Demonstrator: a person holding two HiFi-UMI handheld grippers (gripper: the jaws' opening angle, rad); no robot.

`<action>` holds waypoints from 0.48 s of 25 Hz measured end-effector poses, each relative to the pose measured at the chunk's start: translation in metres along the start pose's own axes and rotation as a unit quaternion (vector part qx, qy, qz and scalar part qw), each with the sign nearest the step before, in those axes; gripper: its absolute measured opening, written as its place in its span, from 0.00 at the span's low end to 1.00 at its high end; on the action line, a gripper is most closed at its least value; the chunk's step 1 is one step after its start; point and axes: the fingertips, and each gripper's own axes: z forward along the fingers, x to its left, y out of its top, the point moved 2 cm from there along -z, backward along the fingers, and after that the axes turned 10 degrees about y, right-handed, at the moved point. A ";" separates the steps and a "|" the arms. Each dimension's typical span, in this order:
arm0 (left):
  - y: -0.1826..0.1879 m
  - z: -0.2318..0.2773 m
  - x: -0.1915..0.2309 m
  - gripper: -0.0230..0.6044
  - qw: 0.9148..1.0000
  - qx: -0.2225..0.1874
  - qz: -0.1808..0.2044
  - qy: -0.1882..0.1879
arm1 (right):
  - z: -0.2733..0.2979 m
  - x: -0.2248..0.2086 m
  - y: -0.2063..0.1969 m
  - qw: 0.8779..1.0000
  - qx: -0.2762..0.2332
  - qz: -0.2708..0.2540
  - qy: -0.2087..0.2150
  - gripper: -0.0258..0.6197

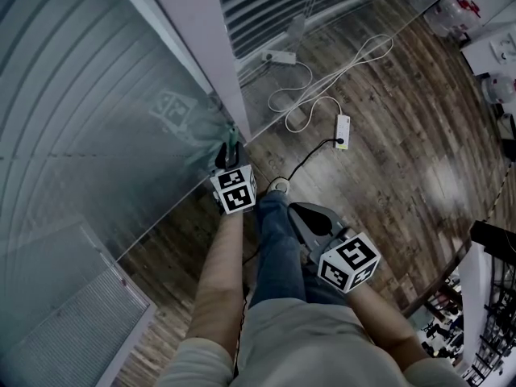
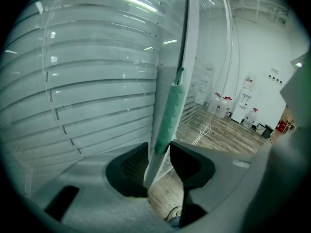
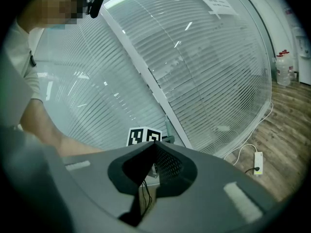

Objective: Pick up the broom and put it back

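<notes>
Green-sleeved broom handle (image 2: pixel 171 115) upright between the parted jaws of my left gripper (image 2: pixel 159 149) (not pinched), beside the glass wall (image 2: pixel 87 81), right gripper (image 3: pixel 154 147) clenched on nothing.

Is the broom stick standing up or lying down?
Standing up: the broom stick rises nearly upright beside the white post, between the fingers of the left gripper.
</notes>
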 end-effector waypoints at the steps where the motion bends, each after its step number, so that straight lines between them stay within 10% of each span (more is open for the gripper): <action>1: 0.000 -0.001 0.001 0.26 1.000 0.001 0.000 0.001 | 0.000 0.000 0.000 1.000 0.000 -0.001 0.001 0.05; 12: 0.001 -0.022 0.003 0.25 1.000 -0.007 -0.010 0.006 | -0.005 0.008 0.005 1.000 -0.010 -0.010 0.005 0.05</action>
